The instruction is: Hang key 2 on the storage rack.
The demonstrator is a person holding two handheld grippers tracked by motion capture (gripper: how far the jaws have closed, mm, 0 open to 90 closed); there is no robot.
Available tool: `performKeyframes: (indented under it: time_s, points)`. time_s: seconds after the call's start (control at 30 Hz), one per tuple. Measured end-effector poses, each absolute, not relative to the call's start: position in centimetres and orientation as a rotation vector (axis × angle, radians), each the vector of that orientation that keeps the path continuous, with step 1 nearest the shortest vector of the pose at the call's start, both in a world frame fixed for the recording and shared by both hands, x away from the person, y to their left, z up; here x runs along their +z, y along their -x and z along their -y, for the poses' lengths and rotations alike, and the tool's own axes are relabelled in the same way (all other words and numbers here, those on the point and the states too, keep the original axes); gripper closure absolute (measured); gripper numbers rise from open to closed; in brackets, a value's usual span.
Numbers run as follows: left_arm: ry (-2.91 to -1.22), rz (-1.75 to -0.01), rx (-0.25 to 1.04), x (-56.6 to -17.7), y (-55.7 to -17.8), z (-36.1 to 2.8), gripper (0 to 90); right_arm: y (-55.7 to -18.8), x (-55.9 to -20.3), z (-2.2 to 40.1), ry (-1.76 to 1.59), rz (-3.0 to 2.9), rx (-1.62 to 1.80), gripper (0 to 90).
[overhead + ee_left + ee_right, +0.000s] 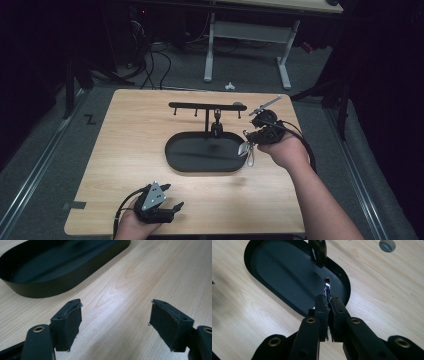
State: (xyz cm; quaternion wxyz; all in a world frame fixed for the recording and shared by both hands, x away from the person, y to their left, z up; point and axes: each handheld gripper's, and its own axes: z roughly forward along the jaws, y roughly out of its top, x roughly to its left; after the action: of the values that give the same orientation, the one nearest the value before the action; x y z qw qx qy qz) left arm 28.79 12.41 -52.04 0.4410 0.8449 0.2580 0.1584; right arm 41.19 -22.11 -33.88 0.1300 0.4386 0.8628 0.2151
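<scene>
Keyring | pinched in R gripper jaws, above tray | L gripper wide

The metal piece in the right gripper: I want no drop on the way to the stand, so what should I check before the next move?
1. Right gripper shut on the metal piece: ok.
2. Piece free of the black tray: ok; it hangs at the tray's right end.
3. Which part the pads pinch: cannot tell.
4. Stand's crossbar pegs mostly free: ok; one dark item hangs by the post.
5. Left gripper open, apart near the table's front edge: ok.
</scene>
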Motion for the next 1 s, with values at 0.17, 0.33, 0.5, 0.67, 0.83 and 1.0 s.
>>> performKeyframes:
  time_s: [0.17,0.33,0.5,0.67,0.83,1.0]
  points:
    - [-2.087,-0.658,0.391,-52.1,-28.9,-12.7,25.8,-42.1,-33.7,21.6,-1.274,-2.497,0.628,86.4]
    - [-2.088,-0.656,0.391,-52.0,-28.8,-12.8,25.8,-42.9,-33.2,21.5,-1.280,-2.490,0.647,86.4]
    - [-2.092,-0.654,0.389,-52.1,-28.8,-12.8,25.8,-43.5,-33.1,21.3,-1.294,-2.487,0.647,86.4]
    - [-2.094,-0.656,0.387,-52.1,-28.8,-12.8,25.7,-43.9,-32.9,20.9,-1.280,-2.491,0.646,86.4]
    - [-2.090,-0.657,0.389,-52.1,-28.8,-12.9,25.7,-44.3,-32.6,20.7,-1.279,-2.490,0.649,86.4]
    - [-2.086,-0.658,0.391,-52.1,-28.8,-12.9,25.7,-45.0,-32.6,20.8,-1.307,-2.482,0.644,86.4]
